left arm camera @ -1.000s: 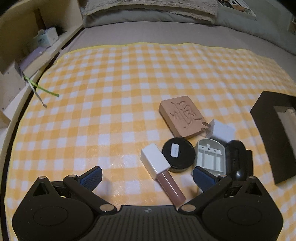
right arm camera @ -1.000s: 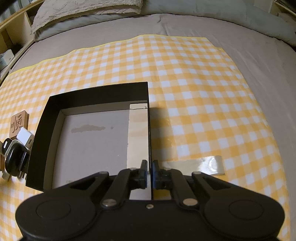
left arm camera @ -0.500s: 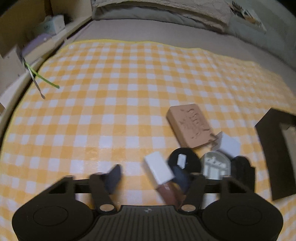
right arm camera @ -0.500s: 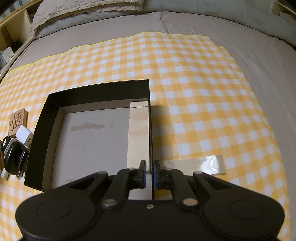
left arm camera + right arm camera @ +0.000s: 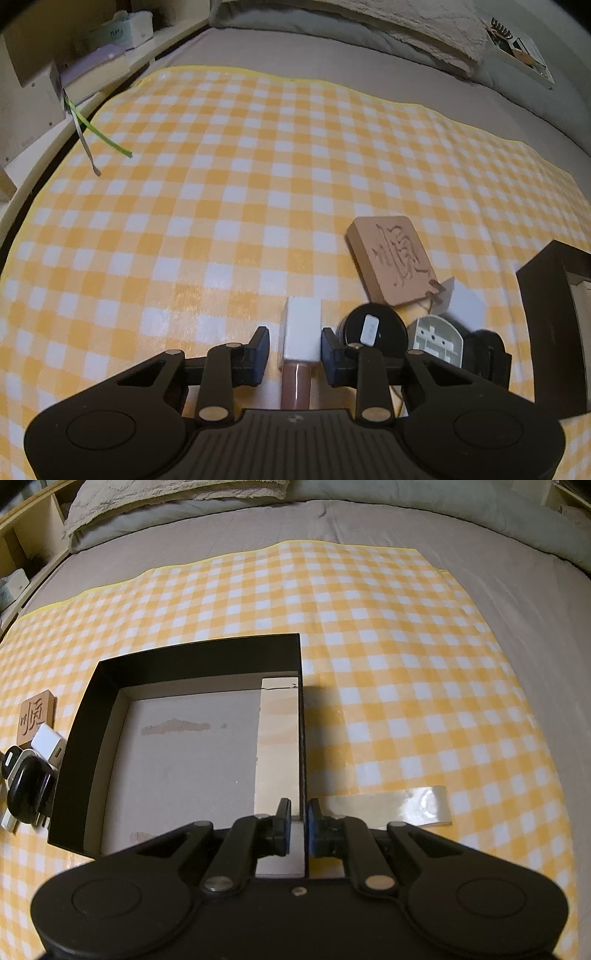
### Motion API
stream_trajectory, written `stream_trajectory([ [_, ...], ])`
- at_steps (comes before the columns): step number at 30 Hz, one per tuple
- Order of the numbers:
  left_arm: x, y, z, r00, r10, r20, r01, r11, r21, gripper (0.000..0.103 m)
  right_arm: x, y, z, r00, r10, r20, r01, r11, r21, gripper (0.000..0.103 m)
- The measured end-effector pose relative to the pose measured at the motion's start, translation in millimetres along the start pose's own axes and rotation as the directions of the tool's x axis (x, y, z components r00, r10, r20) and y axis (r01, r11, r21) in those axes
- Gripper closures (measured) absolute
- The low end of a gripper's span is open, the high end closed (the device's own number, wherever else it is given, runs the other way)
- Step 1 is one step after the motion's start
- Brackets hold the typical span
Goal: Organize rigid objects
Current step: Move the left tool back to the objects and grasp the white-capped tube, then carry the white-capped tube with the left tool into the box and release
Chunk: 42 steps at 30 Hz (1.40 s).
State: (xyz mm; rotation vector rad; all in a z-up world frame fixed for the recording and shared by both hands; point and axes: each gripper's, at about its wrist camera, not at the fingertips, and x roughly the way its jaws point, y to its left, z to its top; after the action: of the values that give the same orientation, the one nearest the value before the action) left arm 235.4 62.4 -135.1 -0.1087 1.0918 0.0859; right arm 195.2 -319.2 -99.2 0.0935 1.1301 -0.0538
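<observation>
A grey bed point(image 5: 498, 602) carried a yellow-checked cloth point(image 5: 229, 192). Pillows point(image 5: 369, 22) lay at twelve o'clock, and wooden shelving point(image 5: 33, 96) with books stood at ten o'clock under dim light.

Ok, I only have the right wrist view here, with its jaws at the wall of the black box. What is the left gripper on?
Observer: The left gripper straddles a white-capped tube lying on the checked cloth. The tube is outside your view.
Operator: Gripped already?
Observer: Not quite. Its jaws have just been closing. One pad touches the cap and the other shows a small gap.
Operator: Anything near enough to get knocked?
Observer: A round black tin sits close against the pad on the picture's right. The black box is further off on that side.
</observation>
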Motion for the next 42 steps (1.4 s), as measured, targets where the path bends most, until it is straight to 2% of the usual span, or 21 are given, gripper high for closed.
stream_trajectory([
  [6, 8, -7, 6, 1.0, 0.019, 0.002, -0.019, 1.0, 0.025, 0.072, 0, 0, 0, 1.0, 0.002, 0.002, -0.002, 1.0, 0.004, 0.093],
  [8, 12, -8, 7, 0.999, 0.028, -0.017, -0.027, 0.999, 0.025, 0.08, -1, 0, 1, 1.0, 0.001, 0.007, -0.001, 1.0, 0.011, 0.094],
  [10, 13, -8, 8, 0.999, 0.042, -0.02, -0.041, 0.999, 0.034, 0.08, -1, -2, 2, 1.0, 0.006, 0.008, -0.006, 1.0, 0.018, 0.097],
  [16, 1, -6, 15, 0.998, 0.043, 0.037, -0.042, 0.998, -0.044, 0.081, -1, -3, 4, 1.0, -0.003, 0.002, 0.003, 1.0, 0.021, 0.1],
  [22, -22, -21, 21, 0.994, -0.037, 0.105, 0.047, 0.995, -0.092, 0.081, -1, -2, 4, 1.0, -0.014, 0.001, 0.014, 1.0, 0.011, 0.1],
  [28, -42, -77, 22, 0.972, -0.184, 0.143, 0.193, 0.98, -0.047, 0.081, -1, -2, 4, 1.0, -0.014, 0.002, 0.014, 1.0, 0.009, 0.1],
  [35, -44, -150, 14, 0.936, -0.335, 0.105, 0.336, 0.942, 0.01, 0.081, -2, -2, 3, 1.0, -0.01, 0.001, 0.01, 1.0, 0.005, 0.1],
  [42, -23, -214, 3, 0.92, -0.39, 0.045, 0.39, 0.921, 0.001, 0.081, -8, 1, -1, 1.0, -0.019, 0.009, 0.019, 0.999, -0.033, 0.1],
])
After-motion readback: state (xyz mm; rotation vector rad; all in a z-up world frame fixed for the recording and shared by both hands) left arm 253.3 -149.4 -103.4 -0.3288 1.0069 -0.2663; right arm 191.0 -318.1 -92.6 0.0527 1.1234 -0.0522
